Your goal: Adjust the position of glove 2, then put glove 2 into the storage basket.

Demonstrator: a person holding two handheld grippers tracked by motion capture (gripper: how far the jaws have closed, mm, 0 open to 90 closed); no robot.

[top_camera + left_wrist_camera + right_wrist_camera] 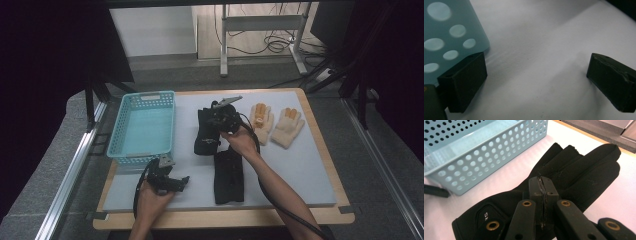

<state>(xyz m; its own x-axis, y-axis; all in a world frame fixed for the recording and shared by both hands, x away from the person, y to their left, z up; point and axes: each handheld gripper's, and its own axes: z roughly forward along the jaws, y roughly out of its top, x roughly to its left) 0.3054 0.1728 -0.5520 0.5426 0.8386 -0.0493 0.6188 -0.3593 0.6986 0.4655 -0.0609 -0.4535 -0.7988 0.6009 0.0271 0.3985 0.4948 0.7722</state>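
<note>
While the basket (144,126) at the table's left edge sits empty, the left gripper (184,180) gapes near the front edge; the right gripper (543,185), pinched together, seemingly presses the mid-table black glove (579,170).

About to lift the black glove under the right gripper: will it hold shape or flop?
Likely floppy: the black glove looks like soft fabric lying flat, so its fingers should droop. Probably light. The right gripper, jaws together, seems to pinch only a thin fold, which might slip.
</note>
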